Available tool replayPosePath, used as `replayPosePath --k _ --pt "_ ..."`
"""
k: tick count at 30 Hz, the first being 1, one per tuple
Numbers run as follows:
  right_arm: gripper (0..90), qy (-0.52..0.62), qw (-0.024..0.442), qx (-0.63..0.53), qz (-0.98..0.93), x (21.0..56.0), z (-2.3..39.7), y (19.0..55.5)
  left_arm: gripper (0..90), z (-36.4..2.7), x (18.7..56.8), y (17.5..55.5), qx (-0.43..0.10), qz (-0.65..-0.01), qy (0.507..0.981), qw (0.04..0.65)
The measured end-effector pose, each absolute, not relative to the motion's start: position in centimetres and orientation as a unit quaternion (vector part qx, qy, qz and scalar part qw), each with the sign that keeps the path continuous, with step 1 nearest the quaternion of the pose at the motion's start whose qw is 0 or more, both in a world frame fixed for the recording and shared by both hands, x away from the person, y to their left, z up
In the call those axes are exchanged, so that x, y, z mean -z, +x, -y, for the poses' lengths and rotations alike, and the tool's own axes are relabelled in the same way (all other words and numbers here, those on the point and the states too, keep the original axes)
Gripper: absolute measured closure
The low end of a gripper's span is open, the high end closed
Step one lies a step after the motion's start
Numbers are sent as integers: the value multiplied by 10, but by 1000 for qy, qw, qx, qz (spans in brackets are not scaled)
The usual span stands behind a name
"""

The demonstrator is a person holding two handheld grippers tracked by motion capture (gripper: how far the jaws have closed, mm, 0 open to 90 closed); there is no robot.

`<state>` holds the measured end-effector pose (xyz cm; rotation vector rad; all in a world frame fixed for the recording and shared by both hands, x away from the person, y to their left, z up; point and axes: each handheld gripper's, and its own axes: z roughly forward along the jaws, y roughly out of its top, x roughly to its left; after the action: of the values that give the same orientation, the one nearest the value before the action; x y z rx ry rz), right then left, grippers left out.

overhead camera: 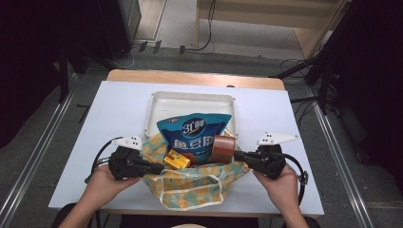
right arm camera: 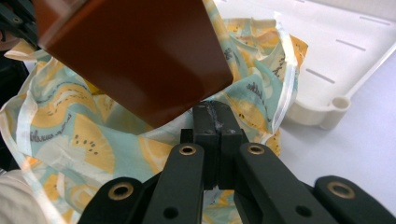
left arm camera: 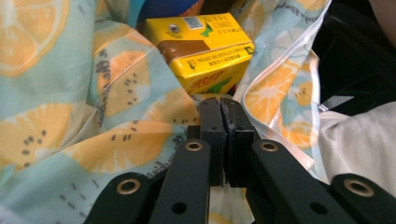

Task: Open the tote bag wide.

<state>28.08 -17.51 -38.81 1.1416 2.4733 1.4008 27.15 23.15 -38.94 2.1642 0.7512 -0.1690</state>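
A white-topped bench (overhead camera: 119, 109) with a wooden far edge stands on grey floor (overhead camera: 199, 57), metal rails (overhead camera: 43, 142) along both sides (cables trailing), pale wooden furniture (overhead camera: 294, 19) behind, dark surroundings.

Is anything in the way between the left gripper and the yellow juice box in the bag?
Nothing visible stands in between. The left gripper, jaws shut, points at the yellow juice carton just ahead. The orange-slice patterned fabric bag lies under and beside the jaws, not across that path.
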Motion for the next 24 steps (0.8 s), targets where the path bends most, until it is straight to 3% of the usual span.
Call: replayPosePath --k 9,24 --pt "900 376 39 -457 -805 401 175 280 856 -248 408 280 64 -332 840 424" --pt "900 382 44 -438 -813 423 171 282 859 -240 427 294 71 -335 848 403"
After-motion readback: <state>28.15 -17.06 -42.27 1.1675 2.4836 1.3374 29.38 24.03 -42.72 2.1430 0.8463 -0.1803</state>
